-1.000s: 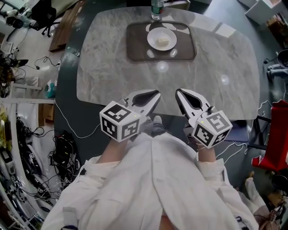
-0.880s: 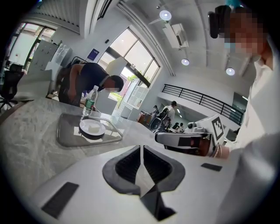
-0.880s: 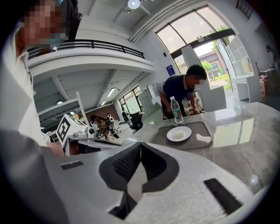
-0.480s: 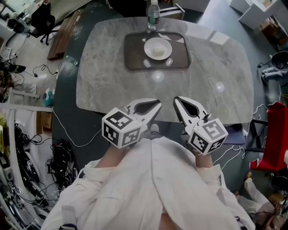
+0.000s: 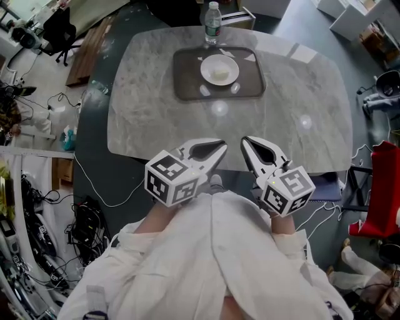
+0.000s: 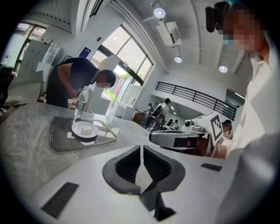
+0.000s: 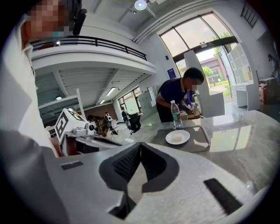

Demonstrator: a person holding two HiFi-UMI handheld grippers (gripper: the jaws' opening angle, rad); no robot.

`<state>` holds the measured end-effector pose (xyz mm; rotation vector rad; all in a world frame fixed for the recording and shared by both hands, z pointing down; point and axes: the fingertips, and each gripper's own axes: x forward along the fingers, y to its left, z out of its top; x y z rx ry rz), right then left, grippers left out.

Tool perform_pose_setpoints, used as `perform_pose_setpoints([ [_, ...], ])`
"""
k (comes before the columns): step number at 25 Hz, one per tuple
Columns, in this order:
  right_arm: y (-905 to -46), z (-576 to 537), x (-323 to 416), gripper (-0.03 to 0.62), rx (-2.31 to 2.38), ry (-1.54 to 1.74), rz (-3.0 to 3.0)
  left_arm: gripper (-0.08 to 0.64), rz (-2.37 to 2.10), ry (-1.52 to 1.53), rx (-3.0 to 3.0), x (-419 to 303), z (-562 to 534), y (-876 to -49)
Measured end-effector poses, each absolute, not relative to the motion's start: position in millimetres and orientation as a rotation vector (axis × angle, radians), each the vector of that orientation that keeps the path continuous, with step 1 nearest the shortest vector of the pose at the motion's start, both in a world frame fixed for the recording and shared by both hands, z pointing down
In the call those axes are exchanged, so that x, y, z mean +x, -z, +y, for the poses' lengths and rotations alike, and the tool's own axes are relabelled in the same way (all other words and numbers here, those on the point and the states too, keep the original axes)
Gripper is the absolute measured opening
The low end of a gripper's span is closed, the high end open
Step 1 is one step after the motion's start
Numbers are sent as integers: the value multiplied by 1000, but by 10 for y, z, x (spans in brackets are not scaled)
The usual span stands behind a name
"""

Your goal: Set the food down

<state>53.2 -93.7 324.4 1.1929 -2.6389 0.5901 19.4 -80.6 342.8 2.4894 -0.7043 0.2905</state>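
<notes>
Marble table [image 5: 156,119] w/ dark tray [image 5: 187,84] nr far edge; water bottle [image 5: 212,24] just behind tray.

Grey marble tabletop [image 5: 156,125], rounded corners, light spots shining on it. Water bottle [image 5: 213,22] upright at far edge. Person in dark shirt [image 7: 177,94] bent over just behind bottle. Tangle of black cables [image 5: 87,219] on floor, left of tabletop. Red chair [image 5: 382,187] at right. Black office chair [image 5: 59,22] far left. Big windows [image 7: 205,35] behind. Round ceiling lamps [image 6: 159,12] lit.
</notes>
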Motion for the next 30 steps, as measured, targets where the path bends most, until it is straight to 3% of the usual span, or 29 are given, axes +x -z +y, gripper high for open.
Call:
perform_pose_setpoints([
  [30, -3356, -923, 608, 3, 1161, -574, -2576, 32, -693, -288, 2478, 252, -840, -3456],
])
